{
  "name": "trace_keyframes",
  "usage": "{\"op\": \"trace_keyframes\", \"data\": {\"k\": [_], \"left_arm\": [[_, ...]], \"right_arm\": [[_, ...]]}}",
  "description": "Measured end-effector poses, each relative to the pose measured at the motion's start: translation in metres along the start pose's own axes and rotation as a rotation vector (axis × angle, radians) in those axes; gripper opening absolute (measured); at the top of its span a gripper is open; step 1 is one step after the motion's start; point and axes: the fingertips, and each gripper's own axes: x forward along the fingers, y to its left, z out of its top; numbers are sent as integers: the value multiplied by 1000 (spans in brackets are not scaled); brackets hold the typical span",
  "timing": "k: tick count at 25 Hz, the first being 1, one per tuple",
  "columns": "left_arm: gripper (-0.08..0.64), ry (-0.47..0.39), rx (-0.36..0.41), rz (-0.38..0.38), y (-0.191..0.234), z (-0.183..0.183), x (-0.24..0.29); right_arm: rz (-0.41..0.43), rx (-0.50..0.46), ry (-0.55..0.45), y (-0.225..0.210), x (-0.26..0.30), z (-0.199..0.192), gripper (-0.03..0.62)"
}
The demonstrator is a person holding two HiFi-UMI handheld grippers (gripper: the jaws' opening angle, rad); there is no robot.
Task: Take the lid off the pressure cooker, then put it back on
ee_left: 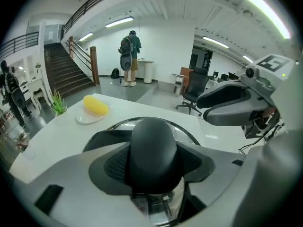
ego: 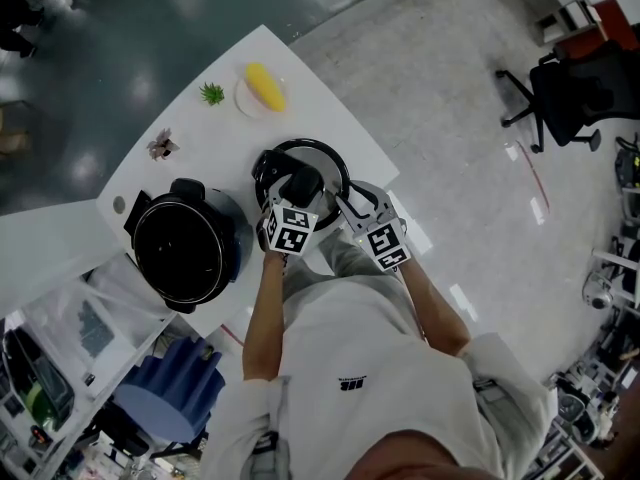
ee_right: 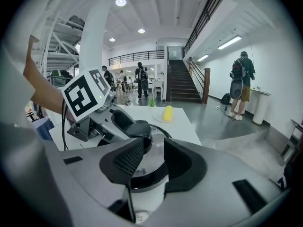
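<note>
The pressure cooker's lid (ego: 328,161), glass with a dark rim, lies flat on the white table (ego: 200,133) near its front corner. Its black knob (ee_left: 152,145) fills the space between my left gripper's (ee_left: 152,163) pads, which close against both of its sides. The open black cooker pot (ego: 185,246) stands apart, to the left of the lid. My right gripper (ee_right: 154,161) hovers open just right of the left one, over the lid's near rim (ee_right: 149,176), with nothing between its pads. In the head view the left gripper (ego: 298,190) and right gripper (ego: 352,206) sit side by side.
A plate with a yellow item (ego: 263,88), a small green plant (ego: 211,94) and another small ornament (ego: 161,145) stand at the table's far side. A black office chair (ego: 570,93) is off to the right. Cluttered shelves and a blue object (ego: 170,388) lie lower left.
</note>
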Motion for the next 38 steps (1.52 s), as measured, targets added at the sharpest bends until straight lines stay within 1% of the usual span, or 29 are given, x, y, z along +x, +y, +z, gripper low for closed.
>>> {"op": "trace_keyframes", "data": {"k": [4, 9, 15, 26, 34, 38], "left_arm": [[290, 12, -21, 6, 0, -2, 0], [288, 19, -25, 11, 0, -2, -2], [288, 10, -31, -13, -4, 3, -6], [288, -8, 48, -51, -16, 31, -35], [288, -35, 106, -85, -28, 62, -73], [288, -53, 131, -105, -32, 78, -96]], "right_arm": [[-11, 2, 0, 2, -1, -1, 120], [-24, 5, -3, 2, -3, 2, 120], [-38, 8, -5, 0, -4, 3, 120], [-69, 9, -22, 5, -22, 26, 120], [-73, 11, -59, 12, -46, 59, 120], [-66, -7, -79, 19, -58, 81, 120]]}}
